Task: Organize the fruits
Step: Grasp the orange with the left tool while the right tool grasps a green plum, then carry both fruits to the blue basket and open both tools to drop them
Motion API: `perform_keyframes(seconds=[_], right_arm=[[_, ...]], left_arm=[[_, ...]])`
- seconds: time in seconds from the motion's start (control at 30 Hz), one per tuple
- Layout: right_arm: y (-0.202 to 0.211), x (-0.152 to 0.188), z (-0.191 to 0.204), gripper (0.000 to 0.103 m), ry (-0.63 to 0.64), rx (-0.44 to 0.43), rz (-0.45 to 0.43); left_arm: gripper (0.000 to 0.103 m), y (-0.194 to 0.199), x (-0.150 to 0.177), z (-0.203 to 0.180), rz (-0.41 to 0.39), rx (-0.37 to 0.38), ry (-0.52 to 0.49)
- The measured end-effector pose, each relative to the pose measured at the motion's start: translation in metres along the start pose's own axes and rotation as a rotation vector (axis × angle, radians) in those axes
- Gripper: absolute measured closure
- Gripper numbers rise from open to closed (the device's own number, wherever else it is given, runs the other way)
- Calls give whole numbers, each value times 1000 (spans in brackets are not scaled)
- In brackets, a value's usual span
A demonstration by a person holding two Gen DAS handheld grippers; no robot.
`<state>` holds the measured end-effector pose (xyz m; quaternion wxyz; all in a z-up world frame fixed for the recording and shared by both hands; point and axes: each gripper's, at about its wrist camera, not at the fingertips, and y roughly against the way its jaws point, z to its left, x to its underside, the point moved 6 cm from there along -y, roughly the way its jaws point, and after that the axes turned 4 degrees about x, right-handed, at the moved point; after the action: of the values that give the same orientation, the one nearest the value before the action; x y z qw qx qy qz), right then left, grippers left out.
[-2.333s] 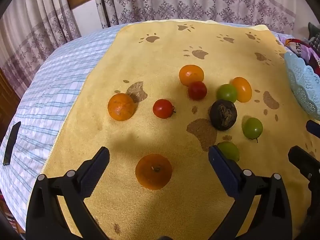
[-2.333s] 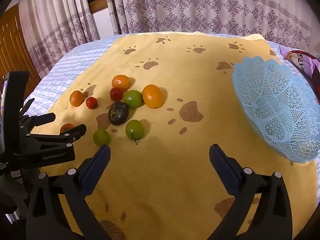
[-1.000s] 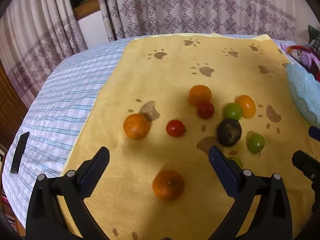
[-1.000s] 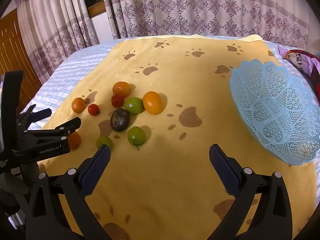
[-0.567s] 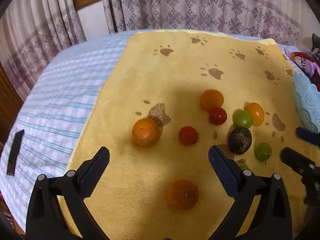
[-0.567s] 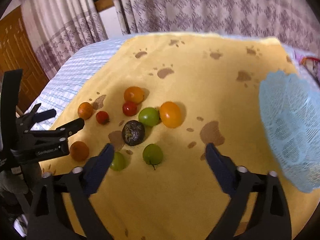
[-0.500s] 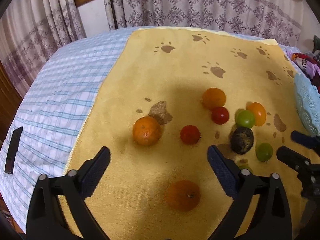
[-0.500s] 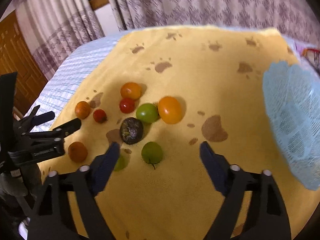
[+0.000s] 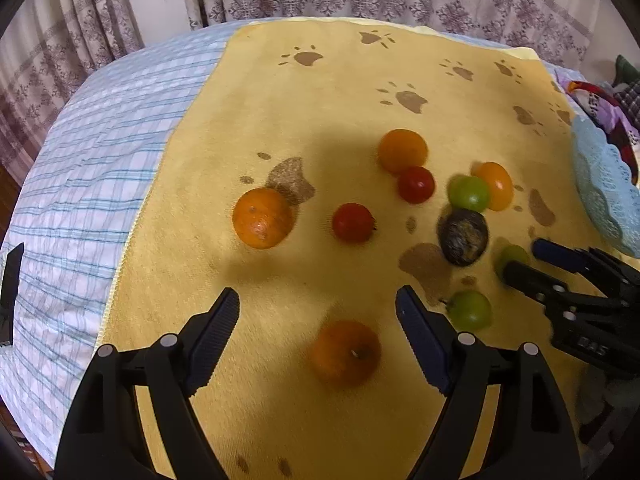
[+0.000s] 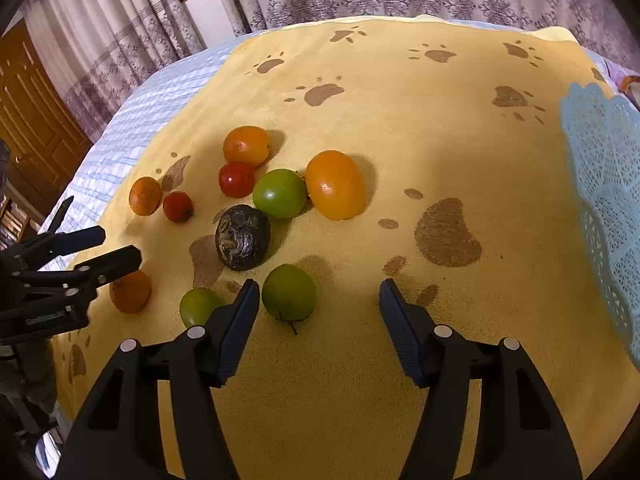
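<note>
Several fruits lie on a yellow paw-print towel (image 9: 320,92). In the left wrist view an orange (image 9: 345,353) sits between my open left gripper's (image 9: 318,314) fingers; another orange (image 9: 262,218), red tomatoes (image 9: 353,223) and a dark wrinkled fruit (image 9: 463,237) lie beyond. My right gripper (image 10: 318,304) is open, with a green fruit (image 10: 289,292) just inside its left finger. It also shows in the left wrist view (image 9: 532,260) at the right, by a green fruit (image 9: 469,310).
A light blue lace basket (image 10: 604,184) stands at the towel's right edge, also seen in the left wrist view (image 9: 604,184). A blue checked sheet (image 9: 88,160) lies left of the towel. Curtains hang behind. A dark flat object (image 9: 10,280) lies at the far left.
Both grippers have moved forward and down toward the fruits. The right gripper has swung left, from facing the basket to the green fruit. Both stay open.
</note>
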<state>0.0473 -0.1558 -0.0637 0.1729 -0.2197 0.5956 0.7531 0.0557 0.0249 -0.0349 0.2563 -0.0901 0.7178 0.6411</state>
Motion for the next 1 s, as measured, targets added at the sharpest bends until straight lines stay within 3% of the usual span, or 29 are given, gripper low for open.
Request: perform_keyframes(seconds=[0.07, 0.2, 0.3, 0.47, 0.53, 0.83, 1.0], right_arm=[[-2, 0, 2, 46, 11, 5, 4], [-5, 0, 5, 51, 35, 9, 10], [-5, 1, 8, 57, 58, 13, 12], [-3, 3, 19, 75, 111, 10, 12], [-2, 4, 20, 75, 121, 17, 8], [12, -4, 18, 75, 85, -8, -15], [37, -20, 14, 75, 59, -15, -83]], left_arm=[[23, 3, 2, -6, 3, 4, -27], [24, 1, 11, -17, 34, 6, -86], [31, -7, 18, -23, 70, 10, -107], [59, -24, 30, -23, 133, -16, -96], [65, -24, 30, -23, 130, -22, -89], [66, -4, 20, -22, 56, -20, -67], [66, 15, 7, -24, -25, 0, -59]])
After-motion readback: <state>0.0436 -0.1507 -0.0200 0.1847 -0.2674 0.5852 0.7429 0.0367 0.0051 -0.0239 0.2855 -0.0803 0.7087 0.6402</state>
